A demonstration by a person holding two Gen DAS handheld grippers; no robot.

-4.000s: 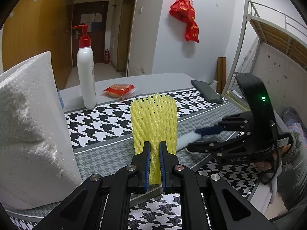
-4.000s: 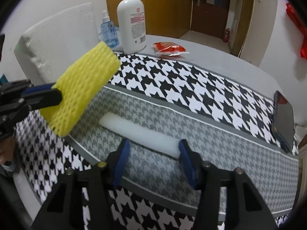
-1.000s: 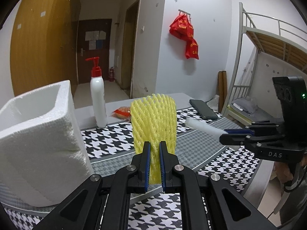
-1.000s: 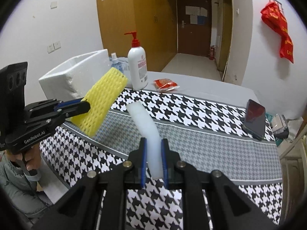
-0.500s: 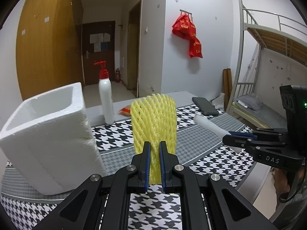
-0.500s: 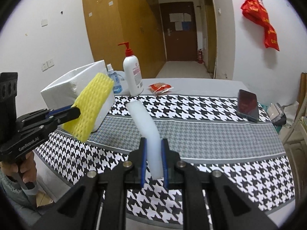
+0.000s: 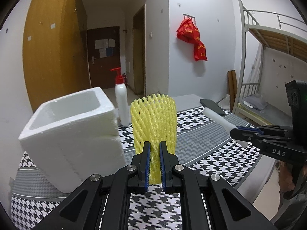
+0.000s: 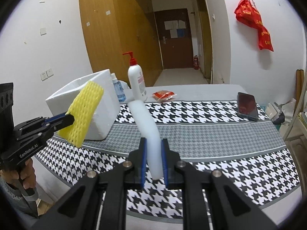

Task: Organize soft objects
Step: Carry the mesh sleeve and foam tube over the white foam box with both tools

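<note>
Foam pieces are both lifted off the table (image 8: 220,134): the yellow net sleeve (image 7: 153,126) is pinched by the left gripper (image 7: 153,164), the white foam strip (image 8: 147,132) by the right gripper (image 8: 153,164). Neither is yet placed in the white box (image 7: 73,134) nearby.

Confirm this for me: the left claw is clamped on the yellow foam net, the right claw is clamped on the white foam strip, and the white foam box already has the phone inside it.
One part is wrong. The phone lies on the tablecloth, well away from the white foam box, as the right wrist view shows. The rest stands: the left claw is clamped on the yellow foam net, the right claw on the white foam strip.
</note>
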